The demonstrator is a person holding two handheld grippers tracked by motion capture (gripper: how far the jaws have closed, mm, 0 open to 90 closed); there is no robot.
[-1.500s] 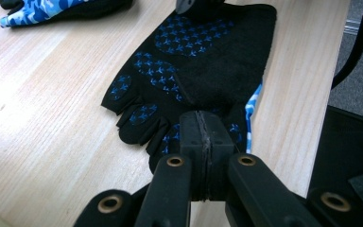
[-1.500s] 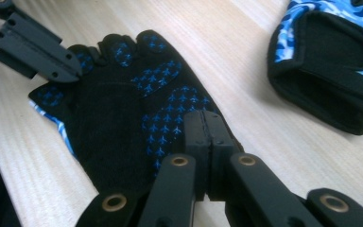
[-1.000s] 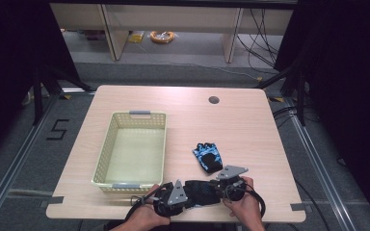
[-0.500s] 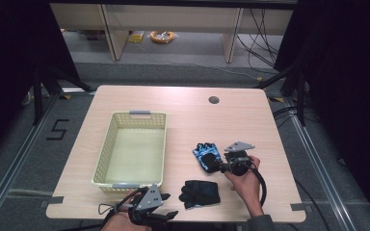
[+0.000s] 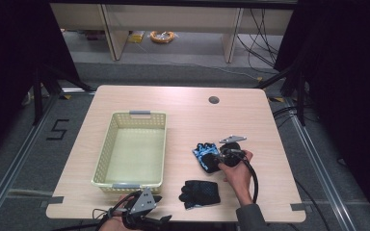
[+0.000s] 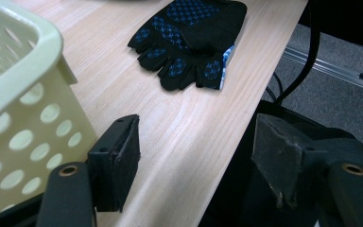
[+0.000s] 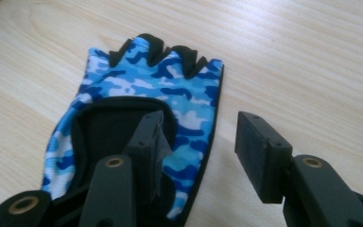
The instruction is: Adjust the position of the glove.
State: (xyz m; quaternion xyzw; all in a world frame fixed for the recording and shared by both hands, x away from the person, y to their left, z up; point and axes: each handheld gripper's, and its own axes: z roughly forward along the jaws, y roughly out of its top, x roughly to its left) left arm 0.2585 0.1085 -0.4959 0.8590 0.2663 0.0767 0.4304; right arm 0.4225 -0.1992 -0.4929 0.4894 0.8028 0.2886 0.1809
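Evenly lit table, dark surroundings, soft close-ups.

From above you see the table (image 5: 183, 110) brightly and evenly lit, the room's sides falling into near-black; shadows are faint. In your gripper views the near black jaws are blurred, the camouflage glove (image 7: 137, 94) and black glove (image 6: 189, 38) slightly soft, without glare.

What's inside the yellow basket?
Nothing that I can see: the basket's pale floor looks bare. Its near wall hides a thin strip of the floor. Both gloves lie outside on the table: the blue camouflage glove and the black glove.
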